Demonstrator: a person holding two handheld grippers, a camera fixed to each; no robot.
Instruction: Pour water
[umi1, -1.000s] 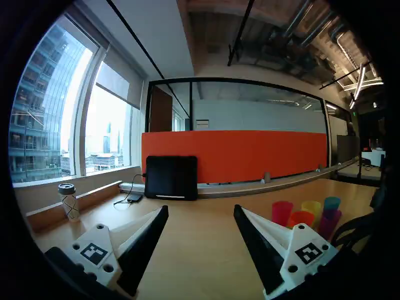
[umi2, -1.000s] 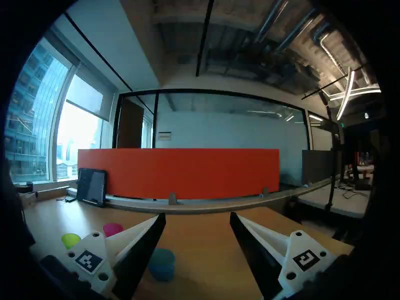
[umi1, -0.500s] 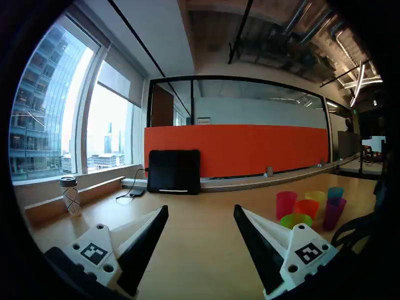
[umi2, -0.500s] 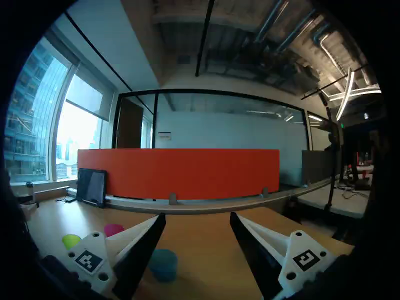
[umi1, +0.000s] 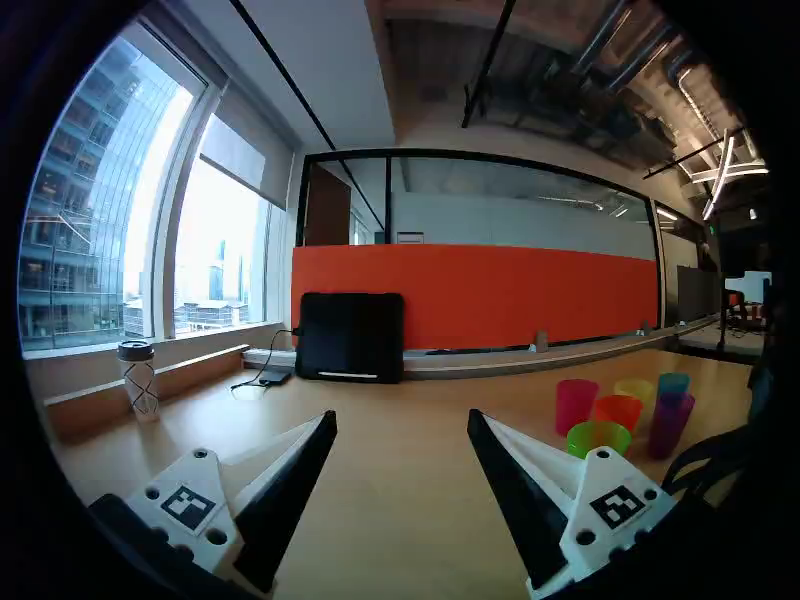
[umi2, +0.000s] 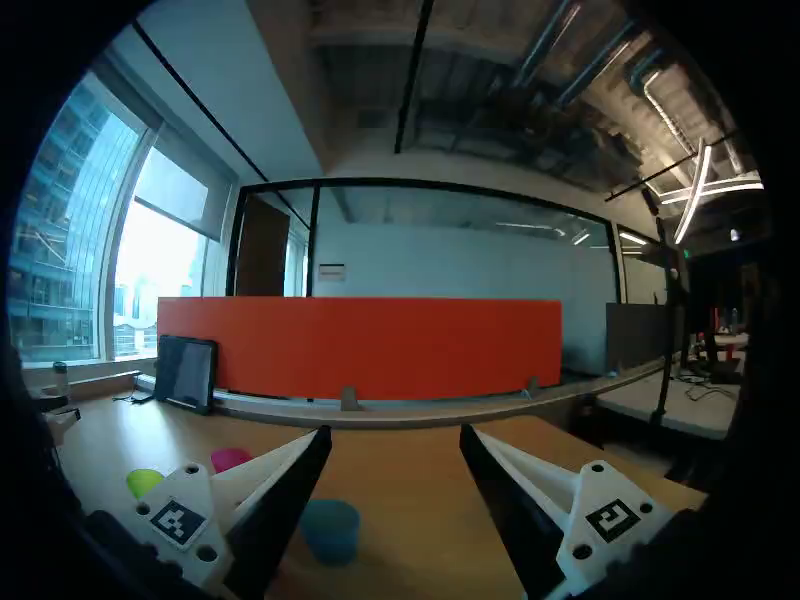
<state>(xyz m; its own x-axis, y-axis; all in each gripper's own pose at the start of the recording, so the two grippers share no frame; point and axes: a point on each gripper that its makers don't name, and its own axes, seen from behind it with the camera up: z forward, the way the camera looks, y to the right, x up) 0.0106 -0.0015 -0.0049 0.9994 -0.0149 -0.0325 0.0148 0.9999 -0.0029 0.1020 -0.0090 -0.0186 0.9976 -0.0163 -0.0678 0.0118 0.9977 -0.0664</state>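
Wooden desk (umi1: 400, 520) with bright cups (umi1: 617, 409) (left gripper (umi1: 401, 416) agape, right gripper (umi2: 395, 431) too)

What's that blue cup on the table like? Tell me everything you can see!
The blue cup is small, plain and teal-blue, and looks like plastic. It stands upright, open end up, on the wooden table. Its left edge hides behind the open right tool. A pink cup and a green cup sit apart from it, farther left. Whether it holds water can't be seen.
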